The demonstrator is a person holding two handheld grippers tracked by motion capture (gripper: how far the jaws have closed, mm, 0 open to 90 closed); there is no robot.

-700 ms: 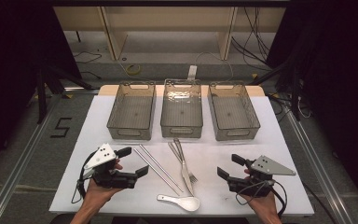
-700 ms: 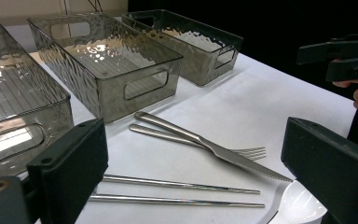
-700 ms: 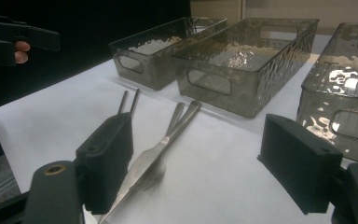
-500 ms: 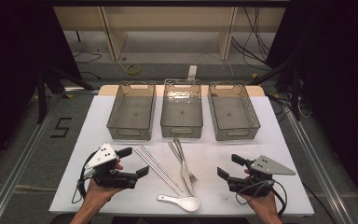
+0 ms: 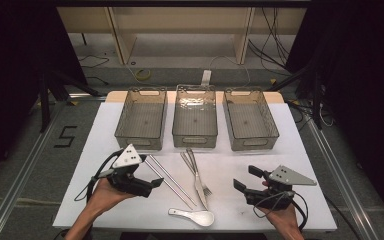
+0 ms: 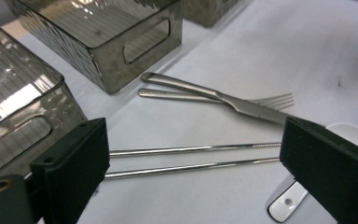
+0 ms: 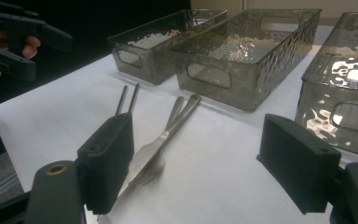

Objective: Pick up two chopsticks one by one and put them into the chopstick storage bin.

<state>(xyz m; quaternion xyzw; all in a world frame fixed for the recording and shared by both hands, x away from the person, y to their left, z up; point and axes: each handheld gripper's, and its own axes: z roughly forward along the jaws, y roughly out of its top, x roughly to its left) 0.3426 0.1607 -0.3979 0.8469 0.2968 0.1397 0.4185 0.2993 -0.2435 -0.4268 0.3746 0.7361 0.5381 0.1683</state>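
High view: left gripper (image 5: 152, 184) and right gripper (image 5: 245, 179) hover with jaws apart, gripping nothing, flanking the chopsticks (image 5: 170, 180), knife (image 5: 196, 178) and spoon (image 5: 192, 216); left gripper view: chopsticks (image 6: 193, 157) lie just beyond its parted jaws; right gripper view: knife (image 7: 158, 140) lies beyond its left jaw.

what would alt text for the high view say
A person's two hands hold the open left gripper and right gripper over a white table, gripping nothing. Between them lie steel chopsticks, a knife, a fork and a white spoon. Three clear bins stand in a row behind.
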